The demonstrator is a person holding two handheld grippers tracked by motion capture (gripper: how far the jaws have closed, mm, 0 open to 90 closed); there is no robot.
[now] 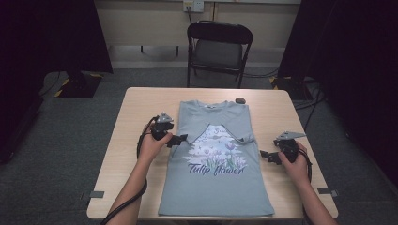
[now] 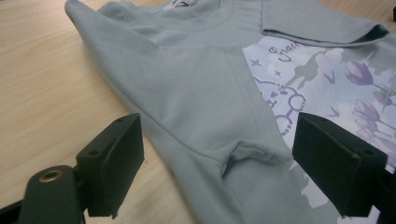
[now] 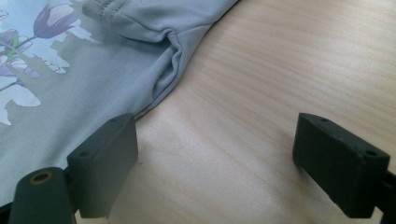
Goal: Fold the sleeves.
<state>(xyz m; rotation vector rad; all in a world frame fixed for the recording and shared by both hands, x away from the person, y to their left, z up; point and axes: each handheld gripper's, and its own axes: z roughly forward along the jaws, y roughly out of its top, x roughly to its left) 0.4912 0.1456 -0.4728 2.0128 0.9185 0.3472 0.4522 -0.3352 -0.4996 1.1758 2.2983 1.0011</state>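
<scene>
A grey T-shirt [image 1: 216,159] was laid flat on the pale wooden table [image 1: 136,108], both sleeves already folded inward over the printed tulip design, apparently in preparation for further folding. The left gripper [image 1: 180,139] was held with jaws wide apart and nothing gripped, the soft knit's armpit crease lying between them. The right gripper [image 1: 264,154] was likewise spread open and unladen, the shirt's puckered edge just beyond its left jaw.

Left gripper [image 1: 180,138] and right gripper [image 1: 265,155]: black bodies, grey three-cornered top plates, black trailing cables. Jaws are black rectangular blocks with small screw holes; brass eyelet at base. Forearms bare.
</scene>
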